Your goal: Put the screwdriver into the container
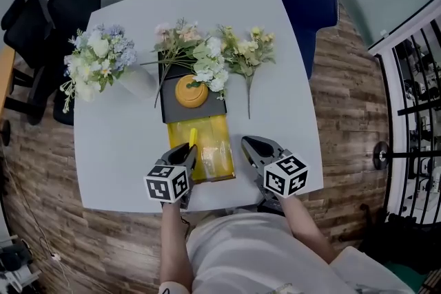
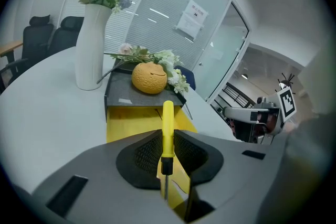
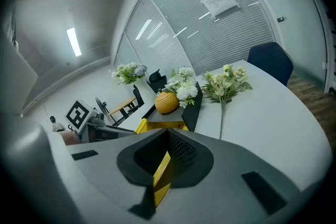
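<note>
**Left gripper (image 2: 167, 150) with one screwdriver (image 2: 167, 126)**

Two black mesh-textured pads clamp the tool: smooth yellow cylindrical handle, black collar, thin metal shaft. Its long axis runs along the jaws, handle forward, shaft rearward. One yellow rectangular container (image 1: 217, 151) lies just ahead, below. Right gripper (image 3: 161, 168): jaws narrowly apart, empty.

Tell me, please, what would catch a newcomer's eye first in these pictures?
First, the yellow screwdriver clamped in the jaws of the left gripper, poised over the open yellow container. Just beyond, an orange ball sits on a black tray among flowers, with a white vase to the left.
</note>
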### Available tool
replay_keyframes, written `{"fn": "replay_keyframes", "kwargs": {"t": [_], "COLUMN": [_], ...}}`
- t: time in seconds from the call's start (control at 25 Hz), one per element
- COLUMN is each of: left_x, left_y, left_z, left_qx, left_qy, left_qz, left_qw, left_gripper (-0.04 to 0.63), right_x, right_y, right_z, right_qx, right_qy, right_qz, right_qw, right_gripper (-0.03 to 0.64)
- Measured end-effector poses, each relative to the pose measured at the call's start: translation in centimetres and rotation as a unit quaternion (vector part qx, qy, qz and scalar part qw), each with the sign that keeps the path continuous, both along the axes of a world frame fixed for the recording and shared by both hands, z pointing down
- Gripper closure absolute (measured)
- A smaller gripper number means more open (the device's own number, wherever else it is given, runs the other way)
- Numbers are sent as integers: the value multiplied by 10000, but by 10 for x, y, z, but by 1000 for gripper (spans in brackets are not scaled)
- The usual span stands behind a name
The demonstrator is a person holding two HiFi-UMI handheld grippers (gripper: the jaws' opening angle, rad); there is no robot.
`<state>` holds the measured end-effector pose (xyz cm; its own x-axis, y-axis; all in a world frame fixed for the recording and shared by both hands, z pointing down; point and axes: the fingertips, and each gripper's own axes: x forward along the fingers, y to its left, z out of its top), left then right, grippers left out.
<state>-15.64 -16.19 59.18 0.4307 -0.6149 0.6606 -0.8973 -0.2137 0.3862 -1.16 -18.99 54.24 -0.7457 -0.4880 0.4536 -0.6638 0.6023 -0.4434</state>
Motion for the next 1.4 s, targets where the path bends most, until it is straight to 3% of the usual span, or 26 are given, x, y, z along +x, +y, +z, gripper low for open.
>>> {"fn": "replay_keyframes", "kwargs": {"t": [0.84, 1.4], "left_x": [19, 29], "left_y": [-11, -12], "left_z": [41, 66], "left_qx": [-469, -743], "left_qy": [-391, -822], "left_qz": [588, 996], "left_qw": [9964, 9888], "left_gripper": [526, 526], "right_x": [2, 7], "right_y": [-16, -25], "right_z": [25, 36], "right_qx": [-295, -429], "right_qy": [109, 151], "right_qz": [25, 59], "right_qw": [9995, 9989], "right_gripper": [601, 601]}}
